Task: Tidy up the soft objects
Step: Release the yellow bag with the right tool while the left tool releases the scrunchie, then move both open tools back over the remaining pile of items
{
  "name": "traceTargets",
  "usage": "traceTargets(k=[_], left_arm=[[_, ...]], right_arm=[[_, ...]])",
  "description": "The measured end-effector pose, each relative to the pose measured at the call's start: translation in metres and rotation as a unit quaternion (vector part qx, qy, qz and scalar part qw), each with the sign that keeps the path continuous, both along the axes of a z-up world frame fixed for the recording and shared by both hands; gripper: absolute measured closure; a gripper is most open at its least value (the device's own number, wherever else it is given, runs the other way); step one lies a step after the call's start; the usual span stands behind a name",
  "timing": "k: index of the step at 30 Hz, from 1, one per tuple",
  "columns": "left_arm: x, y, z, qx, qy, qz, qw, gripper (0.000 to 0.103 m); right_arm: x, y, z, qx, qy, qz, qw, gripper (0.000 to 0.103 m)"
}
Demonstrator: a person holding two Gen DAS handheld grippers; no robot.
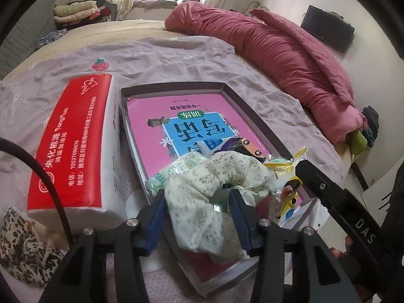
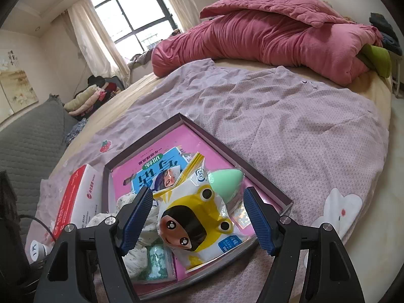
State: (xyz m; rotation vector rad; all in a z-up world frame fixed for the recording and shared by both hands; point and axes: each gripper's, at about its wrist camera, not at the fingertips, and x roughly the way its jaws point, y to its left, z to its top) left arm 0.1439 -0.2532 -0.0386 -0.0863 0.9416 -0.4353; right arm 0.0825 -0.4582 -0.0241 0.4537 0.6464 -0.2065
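Left tool [image 1: 198,208] clenched on floral cloth [image 1: 202,189] over box [image 1: 174,87]. Right tool [image 2: 199,217] released, straddling snack bag [image 2: 194,217] inside box.

A crumpled pink quilt [image 2: 272,35] lies heaped along the far side of the bed [image 2: 126,96], green pillow [image 2: 376,58] poking out at its end. A lilac sheet [image 2: 290,126] with a strawberry print [image 1: 101,65] is spread across the mattress. Behind, a window [image 2: 133,15] flanked by cream curtains [image 2: 85,32], folded blankets [image 1: 75,11] stacked by the grey headboard [image 2: 27,136], a dark television [image 1: 327,27] on the wall.
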Motion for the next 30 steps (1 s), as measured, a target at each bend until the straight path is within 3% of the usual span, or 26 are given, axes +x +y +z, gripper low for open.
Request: traceTargets(k=[11,24,30], left_arm=[[-0.005,0.007,0.013,-0.019,-0.01,-0.001,0.9998,0.04],[-0.018,0.017,0.029,-0.004,-0.027,0.014,0.9995,0.039],[-0.025,0.022,0.037,0.006,-0.035,0.019,0.9992,0.039]], right_arm=[[0.001,0.001,0.0,0.0,0.0,0.001,1.0,0.028],[-0.005,0.012,0.011,-0.042,-0.023,-0.002,0.999,0.027],[-0.008,0.008,0.013,-0.034,-0.028,-0.01,0.999,0.027]])
